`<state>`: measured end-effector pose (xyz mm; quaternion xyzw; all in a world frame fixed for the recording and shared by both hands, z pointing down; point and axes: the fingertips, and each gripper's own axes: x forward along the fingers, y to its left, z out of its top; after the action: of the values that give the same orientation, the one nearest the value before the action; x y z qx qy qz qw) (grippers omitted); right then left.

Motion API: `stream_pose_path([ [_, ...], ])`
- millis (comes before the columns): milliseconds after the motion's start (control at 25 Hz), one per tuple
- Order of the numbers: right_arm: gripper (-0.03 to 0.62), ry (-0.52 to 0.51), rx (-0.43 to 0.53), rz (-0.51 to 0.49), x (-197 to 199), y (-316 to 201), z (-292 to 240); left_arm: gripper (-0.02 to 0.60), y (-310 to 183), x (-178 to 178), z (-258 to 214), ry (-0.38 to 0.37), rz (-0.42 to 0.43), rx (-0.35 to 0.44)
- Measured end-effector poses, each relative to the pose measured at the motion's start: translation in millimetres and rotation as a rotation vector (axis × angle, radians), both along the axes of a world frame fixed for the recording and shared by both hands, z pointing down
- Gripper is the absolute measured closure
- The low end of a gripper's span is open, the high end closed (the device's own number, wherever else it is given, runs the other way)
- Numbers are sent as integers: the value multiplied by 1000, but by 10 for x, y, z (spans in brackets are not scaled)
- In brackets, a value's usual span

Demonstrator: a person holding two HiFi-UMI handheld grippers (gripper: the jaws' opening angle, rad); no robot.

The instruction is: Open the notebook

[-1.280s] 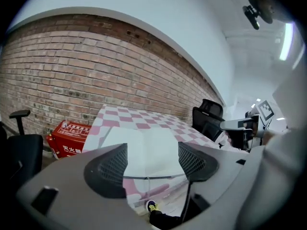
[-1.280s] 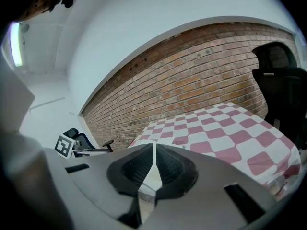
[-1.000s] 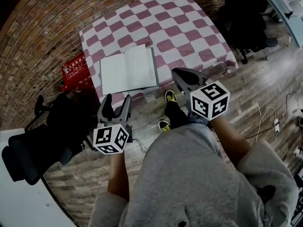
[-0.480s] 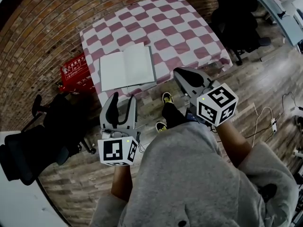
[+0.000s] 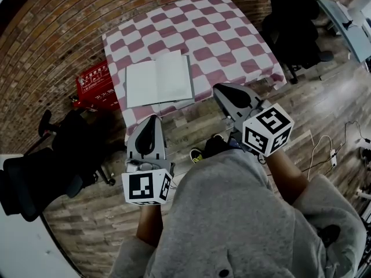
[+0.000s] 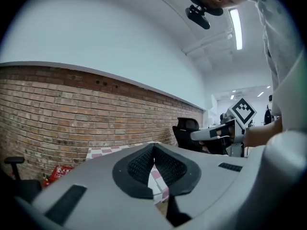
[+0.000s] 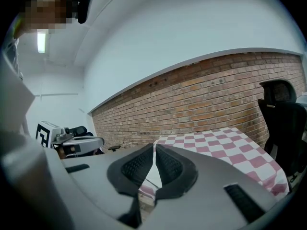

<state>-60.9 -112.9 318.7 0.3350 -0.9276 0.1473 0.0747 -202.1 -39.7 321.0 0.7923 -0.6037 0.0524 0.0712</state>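
The notebook (image 5: 158, 79) lies open, blank white pages up, near the front edge of the checked table (image 5: 220, 33). Both grippers hang in the air in front of the table, over the floor, well short of the notebook. My left gripper (image 5: 148, 120) is shut, its jaws meeting at the tips with nothing between them (image 6: 154, 146). My right gripper (image 5: 222, 91) is shut too and empty (image 7: 154, 145). In the right gripper view a strip of white page shows just beyond the jaw tips.
A red box (image 5: 94, 85) sits on the floor left of the table by the brick wall (image 5: 52, 33). Black office chairs stand at the left (image 5: 40, 175) and at the back right (image 5: 295, 28). Cables lie on the wooden floor at the right (image 5: 324, 155).
The left gripper's jaws went from wide open to shut. Both grippers rose a little and pulled back from the table. The notebook stays open and still.
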Motion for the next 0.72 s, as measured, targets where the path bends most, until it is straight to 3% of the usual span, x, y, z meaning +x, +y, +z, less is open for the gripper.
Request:
stream_pose_path([
  [360, 557, 24, 13, 16, 93, -101, -3, 571, -124, 150, 23, -25, 1, -40],
  [720, 557, 17, -11, 57, 573, -240, 3, 571, -261, 537, -57, -49, -23, -61],
])
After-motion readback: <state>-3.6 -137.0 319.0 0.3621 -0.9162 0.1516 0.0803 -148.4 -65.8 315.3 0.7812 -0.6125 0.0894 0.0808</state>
